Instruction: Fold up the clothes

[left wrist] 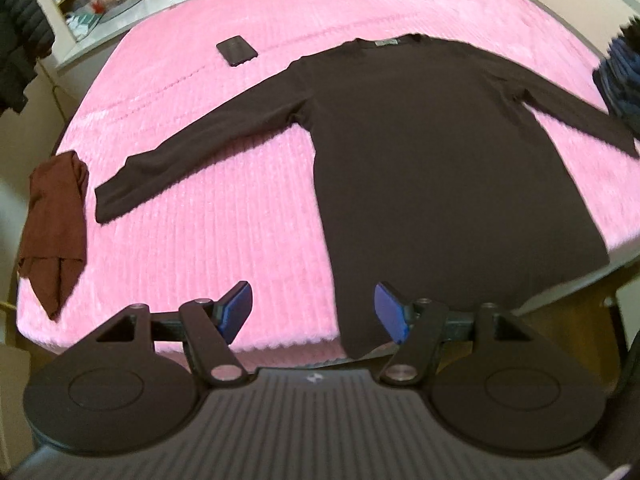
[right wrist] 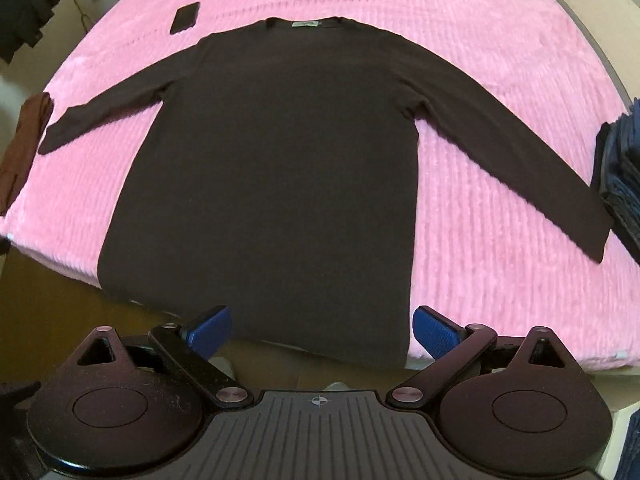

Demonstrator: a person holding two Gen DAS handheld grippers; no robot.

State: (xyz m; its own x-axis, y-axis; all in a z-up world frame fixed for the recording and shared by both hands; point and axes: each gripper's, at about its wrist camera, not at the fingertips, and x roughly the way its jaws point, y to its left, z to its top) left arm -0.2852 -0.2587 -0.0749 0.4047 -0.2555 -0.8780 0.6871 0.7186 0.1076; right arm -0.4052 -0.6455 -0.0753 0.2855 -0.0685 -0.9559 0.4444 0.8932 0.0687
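Both grippers — left (left wrist: 312, 312), right (right wrist: 322, 330) — hang spread and empty above the bed's (right wrist: 480, 280) near edge, where the sweater's (right wrist: 280, 160) hem overhangs.

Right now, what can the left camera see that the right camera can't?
Only the left view shows the left gripper, open, and a shelf in the far room. Only the right view shows the right gripper, open, and the shirt's right cuff. Both show the dark shirt spread flat on the pink bed, a phone, a reddish cloth and a blue pile.
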